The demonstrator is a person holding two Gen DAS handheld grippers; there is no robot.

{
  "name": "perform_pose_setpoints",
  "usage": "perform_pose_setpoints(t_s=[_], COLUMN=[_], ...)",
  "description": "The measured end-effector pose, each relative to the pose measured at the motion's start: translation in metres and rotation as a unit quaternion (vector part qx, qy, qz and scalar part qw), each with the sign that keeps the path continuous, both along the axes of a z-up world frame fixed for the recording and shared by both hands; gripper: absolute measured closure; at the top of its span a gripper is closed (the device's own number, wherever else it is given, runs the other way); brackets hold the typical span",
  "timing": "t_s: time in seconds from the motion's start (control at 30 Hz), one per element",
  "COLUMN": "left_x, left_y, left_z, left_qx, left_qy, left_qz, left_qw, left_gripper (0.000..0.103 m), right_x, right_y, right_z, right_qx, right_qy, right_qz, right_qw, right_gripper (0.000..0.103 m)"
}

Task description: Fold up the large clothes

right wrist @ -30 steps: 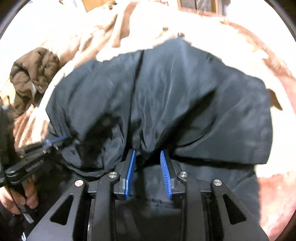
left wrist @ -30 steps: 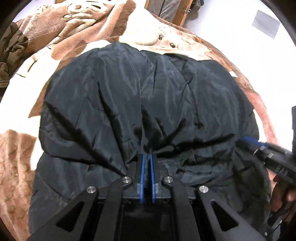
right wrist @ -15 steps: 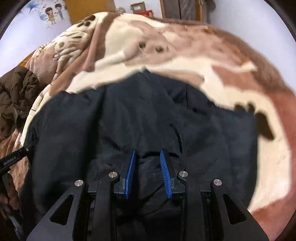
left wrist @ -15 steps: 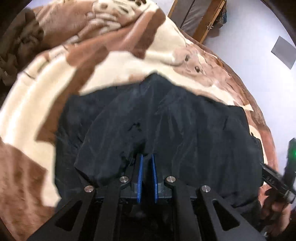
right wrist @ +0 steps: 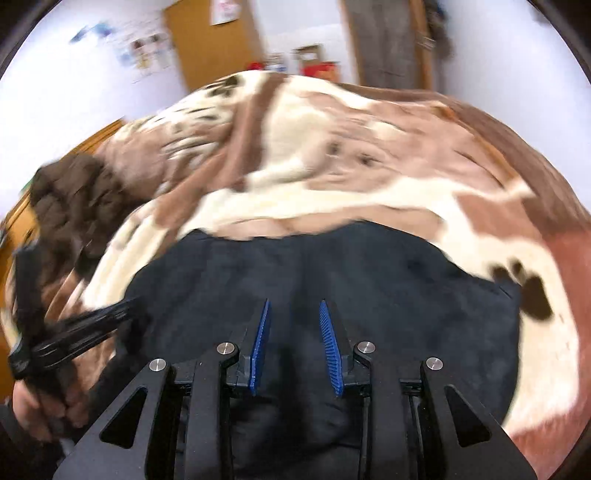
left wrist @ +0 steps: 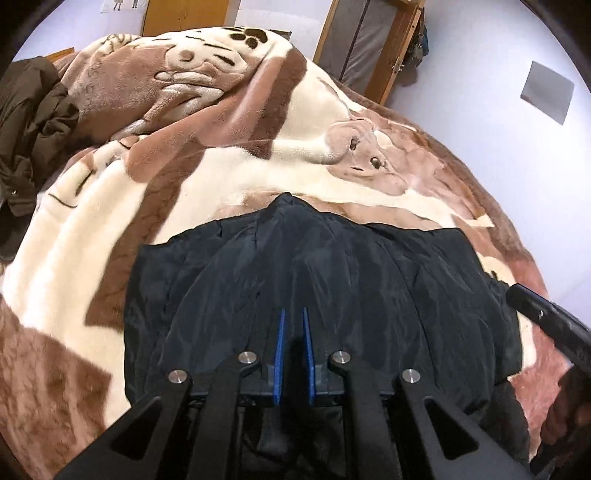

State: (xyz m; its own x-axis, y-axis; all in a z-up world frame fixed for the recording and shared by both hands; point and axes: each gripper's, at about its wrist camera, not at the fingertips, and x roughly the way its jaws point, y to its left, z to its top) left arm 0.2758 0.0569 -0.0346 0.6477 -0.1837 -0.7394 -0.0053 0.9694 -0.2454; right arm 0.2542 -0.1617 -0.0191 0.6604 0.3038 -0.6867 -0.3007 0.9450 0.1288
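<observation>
A large black jacket [left wrist: 332, 280] lies folded on a brown and cream fleece blanket [left wrist: 229, 173]; it also shows in the right wrist view [right wrist: 332, 269], blurred. My left gripper [left wrist: 292, 314] sits over the jacket's near edge, its blue pads a narrow gap apart with dark fabric between them. My right gripper [right wrist: 295, 304] is over the same near edge with its pads wide apart and black fabric lying between them. The right gripper body shows at the right of the left wrist view [left wrist: 546, 314]; the left gripper shows at the left of the right wrist view [right wrist: 74, 332].
A dark brown coat [left wrist: 33, 122] lies bunched at the blanket's far left, also in the right wrist view [right wrist: 74, 199]. A wooden door [left wrist: 184, 16] and a wooden-framed wardrobe [left wrist: 365, 44] stand behind the bed. White wall is on the right.
Both grippers have pulled back toward me and tilted up, so more blanket shows beyond the jacket. The jacket's far half now lies folded shorter. The left pads have parted slightly.
</observation>
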Motion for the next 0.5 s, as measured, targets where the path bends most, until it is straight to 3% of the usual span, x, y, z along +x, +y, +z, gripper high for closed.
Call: perform_pose_setpoints(t_s=[0.07,0.13,0.2,0.33,0.5], left_x=[0.009,0.014,0.013,0.007,0.008], left_y=[-0.002,-0.002,-0.003,-0.013,-0.013], left_z=[-0.010,-0.025,-0.039,-0.057,-0.063], left_qx=[0.007,0.014,0.008,0.040,0.030], left_qy=[0.013,0.025,0.028,0.017,0.021], left_qz=[0.002,0.003,-0.003,-0.015,-0.009], left_qw=[0.9999,0.9996,0.9996,0.9990,0.9993], left_gripper=[0.093,0.093,0.093,0.093,0.093], right_x=[0.012,0.030,0.035,0.031,0.030], right_y=[0.012,0.006,-0.014,-0.009,-0.012], right_z=[-0.022,-0.055,-0.078,-0.087,-0.092], right_qx=[-0.027,-0.051,-0.011,-0.028,-0.014], right_qy=[0.023,0.069,0.070,0.051,0.054], right_qz=[0.009,-0.019,-0.021,-0.025,-0.028], right_qw=[0.999,0.996,0.997,0.998,0.998], right_gripper=[0.075,0.075,0.077,0.077,0.077])
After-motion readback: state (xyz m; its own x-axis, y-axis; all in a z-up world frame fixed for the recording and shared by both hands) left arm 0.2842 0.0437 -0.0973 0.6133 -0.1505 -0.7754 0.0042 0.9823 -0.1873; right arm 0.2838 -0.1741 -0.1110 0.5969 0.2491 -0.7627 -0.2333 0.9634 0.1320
